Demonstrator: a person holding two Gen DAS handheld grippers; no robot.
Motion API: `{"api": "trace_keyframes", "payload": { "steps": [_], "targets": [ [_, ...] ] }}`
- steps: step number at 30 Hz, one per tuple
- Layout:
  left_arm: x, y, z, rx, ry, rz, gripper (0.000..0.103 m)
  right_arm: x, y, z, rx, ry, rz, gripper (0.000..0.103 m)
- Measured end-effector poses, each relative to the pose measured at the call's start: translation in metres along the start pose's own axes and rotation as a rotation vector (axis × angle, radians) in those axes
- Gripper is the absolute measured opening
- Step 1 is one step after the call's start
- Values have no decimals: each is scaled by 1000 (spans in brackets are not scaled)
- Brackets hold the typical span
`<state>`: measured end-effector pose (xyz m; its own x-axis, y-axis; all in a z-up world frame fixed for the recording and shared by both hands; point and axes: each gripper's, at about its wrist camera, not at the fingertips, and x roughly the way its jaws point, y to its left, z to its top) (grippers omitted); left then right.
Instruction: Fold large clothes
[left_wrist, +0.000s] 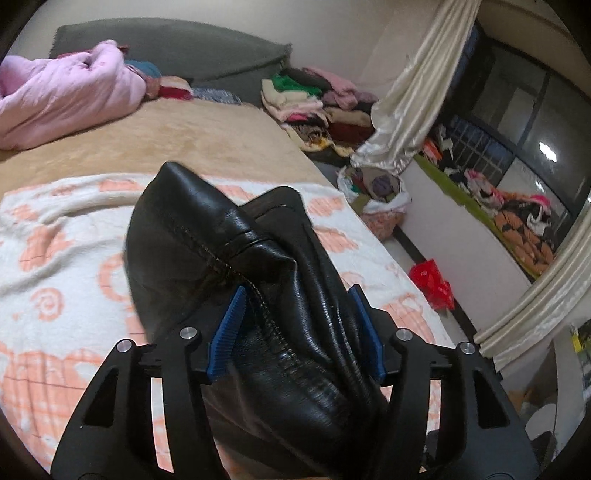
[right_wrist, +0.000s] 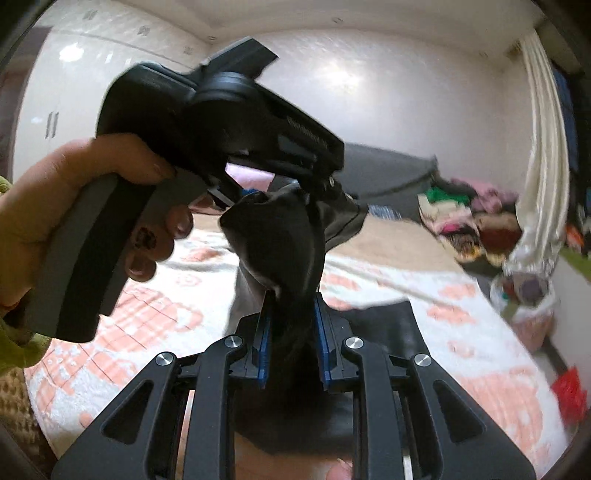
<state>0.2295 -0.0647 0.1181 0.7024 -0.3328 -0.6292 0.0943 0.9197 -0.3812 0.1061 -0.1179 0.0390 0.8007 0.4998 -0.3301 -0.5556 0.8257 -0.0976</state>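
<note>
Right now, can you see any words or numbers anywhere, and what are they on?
No text can be read for sure.
Left gripper: pale lettering on its black body, too blurred to read.
Black leather garment: no label showing.
Patterned blanket: only orange shapes, no words.

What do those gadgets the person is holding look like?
Each gripper, the left gripper and the right gripper, is matte black plastic with two linked arms, silver pivot bolts and ribbed blue pads. The left one has a grey-and-black pistol handle. The hand has dark nail polish and a yellow-green sleeve.
</note>
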Motion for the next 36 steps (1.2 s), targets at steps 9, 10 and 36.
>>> {"api": "trace_keyframes", "payload": {
  "steps": [9, 10, 36],
  "targets": [
    [27, 4, -19, -38, 54, -60, 65, 7, -73, -55, 426, 234, 58, 16],
    [26, 13, -25, -49, 52, -41, 65, 8, -78, -62, 471, 258, 76, 16],
    [28, 97, -84, -206, 135, -20, 75, 76, -160, 43, 485, 178, 159, 25]
  ]
}}
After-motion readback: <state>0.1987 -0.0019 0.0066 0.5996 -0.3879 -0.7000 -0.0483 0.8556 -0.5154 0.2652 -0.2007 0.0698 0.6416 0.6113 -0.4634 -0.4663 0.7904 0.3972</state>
